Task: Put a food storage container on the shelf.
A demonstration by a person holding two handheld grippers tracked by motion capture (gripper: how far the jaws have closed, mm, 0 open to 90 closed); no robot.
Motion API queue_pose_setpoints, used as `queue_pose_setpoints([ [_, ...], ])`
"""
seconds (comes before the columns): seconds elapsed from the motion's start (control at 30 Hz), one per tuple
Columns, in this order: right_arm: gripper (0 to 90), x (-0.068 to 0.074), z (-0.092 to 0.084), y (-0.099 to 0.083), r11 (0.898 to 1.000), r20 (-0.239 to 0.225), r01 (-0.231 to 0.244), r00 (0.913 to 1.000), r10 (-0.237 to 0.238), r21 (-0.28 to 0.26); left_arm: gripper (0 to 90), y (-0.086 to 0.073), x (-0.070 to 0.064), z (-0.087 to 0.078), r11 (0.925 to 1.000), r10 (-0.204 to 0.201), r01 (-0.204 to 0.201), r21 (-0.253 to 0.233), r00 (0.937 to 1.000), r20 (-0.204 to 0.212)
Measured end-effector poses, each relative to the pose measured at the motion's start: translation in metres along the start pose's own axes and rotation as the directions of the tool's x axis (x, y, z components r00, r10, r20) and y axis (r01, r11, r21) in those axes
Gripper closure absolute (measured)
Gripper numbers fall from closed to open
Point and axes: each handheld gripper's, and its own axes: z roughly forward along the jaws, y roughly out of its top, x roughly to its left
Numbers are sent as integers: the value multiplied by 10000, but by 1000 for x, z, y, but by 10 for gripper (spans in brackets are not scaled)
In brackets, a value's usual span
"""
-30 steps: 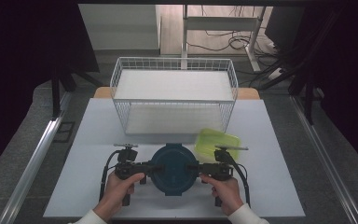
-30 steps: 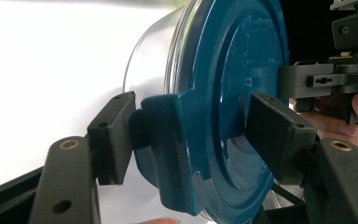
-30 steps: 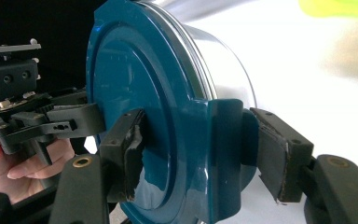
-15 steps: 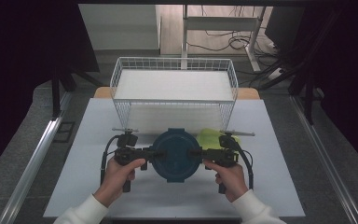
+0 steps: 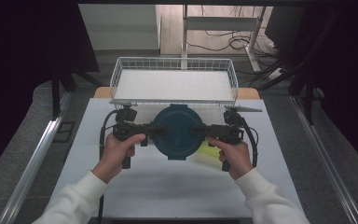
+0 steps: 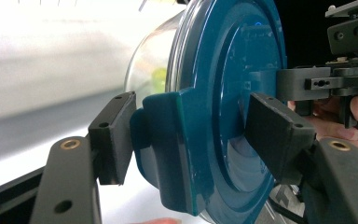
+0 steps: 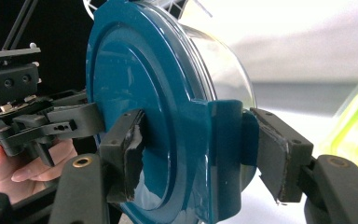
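Observation:
A round clear container with a dark teal lid (image 5: 177, 130) hangs in the air between both hands, in front of the wire basket (image 5: 173, 59). My left gripper (image 5: 156, 132) is shut on the lid's left latch tab (image 6: 168, 140); one pad sits under the tab and the other presses on the lid top (image 6: 223, 93). My right gripper (image 5: 198, 132) is shut on the opposite latch tab (image 7: 223, 140) in the same way. In the left gripper view its jaws (image 6: 191, 135) straddle the rim. The right gripper (image 7: 200, 149) clamps the lid (image 7: 135, 93) with the glass bowl behind it.
A yellow-green soft item (image 5: 207, 151) lies on the white table mat (image 5: 168, 186), partly hidden under the container, and also appears at the edge of the right gripper view (image 7: 354, 130). The white wire basket stands at the back of the mat. Metal rails run along both sides.
Both hands have lifted the container off the mat and carried it toward the basket. It now covers most of the yellow-green item. Both grips are unchanged.

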Motion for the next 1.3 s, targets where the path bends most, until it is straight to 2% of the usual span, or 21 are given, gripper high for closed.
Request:
queue_pose_setpoints([
  [0.53,375,27,-13,60,9990,88,364,9993,-362,-269,356,69,-11,-11,9984,475,-471,-306,9988,127],
  [0.6,376,33,-17,73,9978,147,554,9984,-549,-363,357,78,-13,-12,9978,557,-551,-356,9983,161],
  [0.7,376,36,-19,81,9971,180,665,9977,-658,-377,356,92,-14,-13,9972,654,-646,-368,9976,205],
  [0.87,376,42,-21,103,9957,244,807,9965,-796,-455,360,112,-13,-13,9975,603,-592,-378,9978,292],
  [1.0,378,39,-18,122,9945,182,895,9959,-886,-552,365,123,-9,-10,9977,572,-559,-395,9978,328],
  [1.1,379,36,-15,129,9941,157,883,9960,-875,-630,365,131,-3,-6,9980,491,-479,-420,9984,282],
  [1.17,380,31,-9,137,9957,79,676,9977,-673,-625,365,136,4,-2,9985,457,-450,-319,9987,239],
  [1.3,380,26,-3,142,9971,77,573,9983,-570,-506,365,140,11,2,9989,429,-424,-199,9987,258],
])
